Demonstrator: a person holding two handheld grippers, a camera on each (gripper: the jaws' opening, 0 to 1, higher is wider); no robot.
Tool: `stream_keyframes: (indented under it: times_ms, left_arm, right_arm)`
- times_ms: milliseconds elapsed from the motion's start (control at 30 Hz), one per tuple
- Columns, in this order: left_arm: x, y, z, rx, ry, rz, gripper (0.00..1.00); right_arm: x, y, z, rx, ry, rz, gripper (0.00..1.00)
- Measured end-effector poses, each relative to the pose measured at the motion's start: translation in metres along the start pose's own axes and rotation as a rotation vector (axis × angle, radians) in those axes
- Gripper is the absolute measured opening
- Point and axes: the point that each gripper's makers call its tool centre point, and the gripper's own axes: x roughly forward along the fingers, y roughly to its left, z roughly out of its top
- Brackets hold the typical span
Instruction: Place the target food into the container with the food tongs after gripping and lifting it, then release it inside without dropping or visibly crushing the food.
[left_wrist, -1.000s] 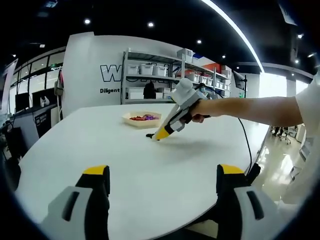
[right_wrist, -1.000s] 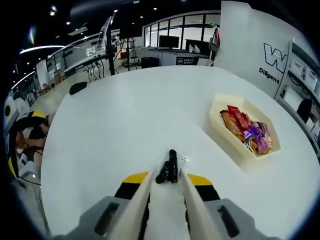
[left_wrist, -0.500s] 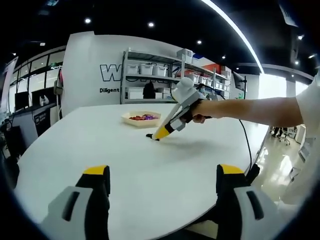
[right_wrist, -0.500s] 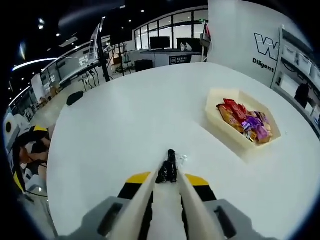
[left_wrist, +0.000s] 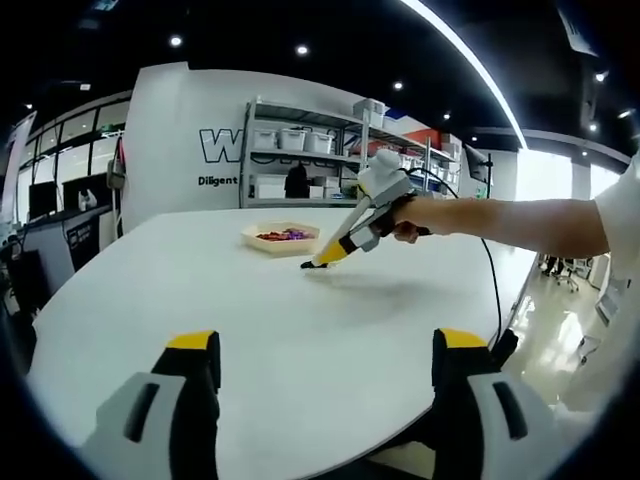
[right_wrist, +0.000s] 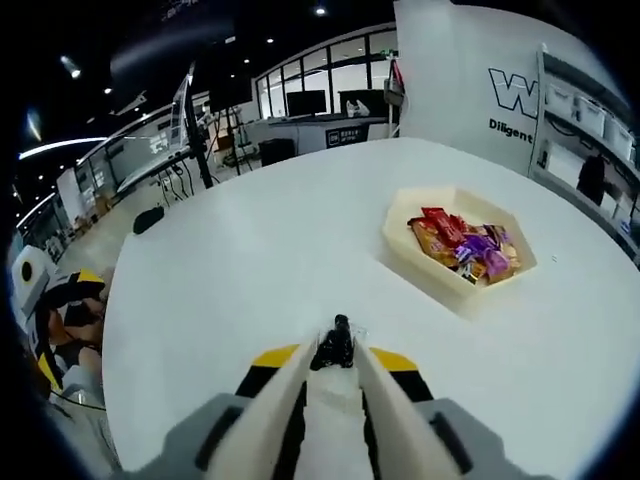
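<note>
Right gripper view: dark snack (right_wrist: 334, 346) between jaws.

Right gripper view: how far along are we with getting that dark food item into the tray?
Done: the right tool is shut on the dark wrapped item and, in the left gripper view, appears lifted just off the table. In hand: carrying it toward the tray of snacks. Left: reach over the tray and release inside. The left tool waits open.

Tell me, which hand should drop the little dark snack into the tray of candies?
Right. The right gripper already pinches the small dark wrapped snack at its tips, near the cream hexagonal tray of colourful wrapped candies. The left gripper hangs open and empty at the white round table's near edge.
</note>
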Motion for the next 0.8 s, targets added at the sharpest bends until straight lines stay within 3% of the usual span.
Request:
stream_keyframes:
  times_ms: [367, 500, 567, 667, 800]
  left_arm:
    - [-0.003, -0.002, 0.001, 0.006, -0.004, -0.002, 0.86]
    - [-0.004, -0.002, 0.001, 0.003, -0.004, 0.000, 0.86]
    - [-0.004, -0.001, 0.001, 0.004, -0.004, 0.001, 0.86]
    - [-0.004, 0.000, 0.001, 0.002, -0.005, 0.003, 0.86]
    - [-0.003, 0.002, 0.001, 0.001, -0.002, 0.004, 0.86]
  right_arm:
    - [0.005, 0.001, -0.022, -0.027, 0.069, -0.013, 0.15]
    - [0.005, 0.001, -0.020, -0.020, 0.072, -0.001, 0.17]
    - [0.006, 0.002, -0.023, -0.043, 0.104, 0.009, 0.19]
    - [0.007, -0.002, -0.022, -0.076, 0.121, -0.015, 0.20]
    - [0.006, -0.006, -0.019, -0.047, 0.131, -0.023, 0.20]
